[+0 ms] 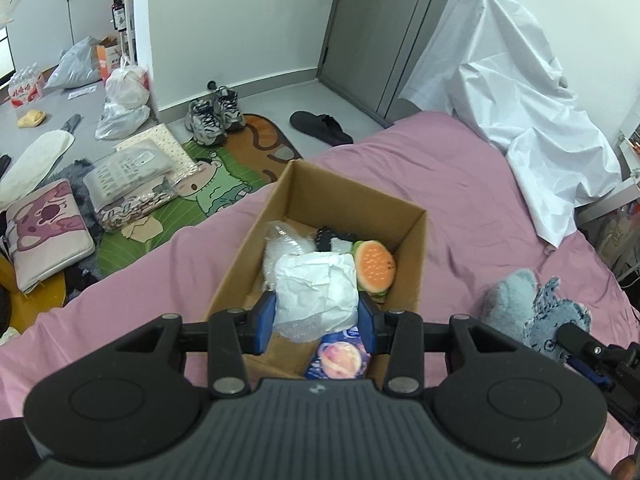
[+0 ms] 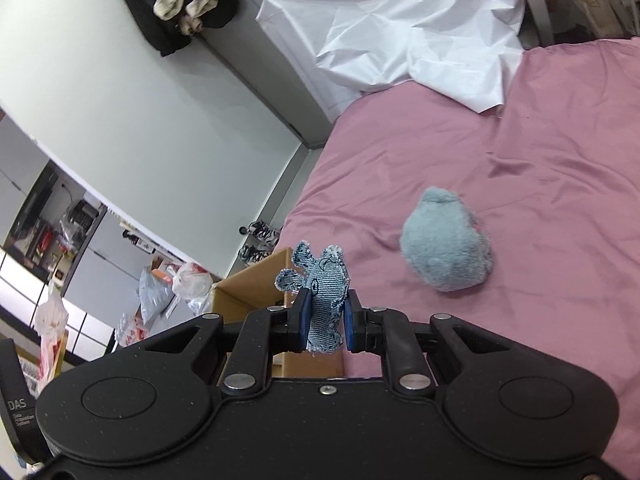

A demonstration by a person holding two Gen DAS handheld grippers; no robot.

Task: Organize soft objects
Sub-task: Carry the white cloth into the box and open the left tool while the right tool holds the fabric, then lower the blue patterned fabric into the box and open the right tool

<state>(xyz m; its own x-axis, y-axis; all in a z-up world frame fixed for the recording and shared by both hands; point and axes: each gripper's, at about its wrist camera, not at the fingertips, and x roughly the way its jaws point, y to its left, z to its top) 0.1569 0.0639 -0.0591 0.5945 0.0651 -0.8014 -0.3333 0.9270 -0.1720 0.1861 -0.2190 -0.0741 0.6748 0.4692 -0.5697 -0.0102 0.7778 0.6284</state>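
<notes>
Left fingers (image 1: 276, 320) pinching white bundle (image 1: 316, 292) over box (image 1: 416, 248); right fingers (image 2: 347, 320) pinching denim toy (image 2: 326, 300), seemingly lifted.

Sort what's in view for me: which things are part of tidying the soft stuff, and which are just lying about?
In the job:
cardboard box
white paper wad in left gripper
denim toy in right gripper
grey plush
burger toy

Lying about:
white sheet
sneakers
black slipper
cartoon rug

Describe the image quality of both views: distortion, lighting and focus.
Left wrist view: fisheye bends the wall lines, light is soft and even, and the cardboard box is slightly soft. Right wrist view: the horizon tilts, the denim toy is sharp, no glare.
</notes>
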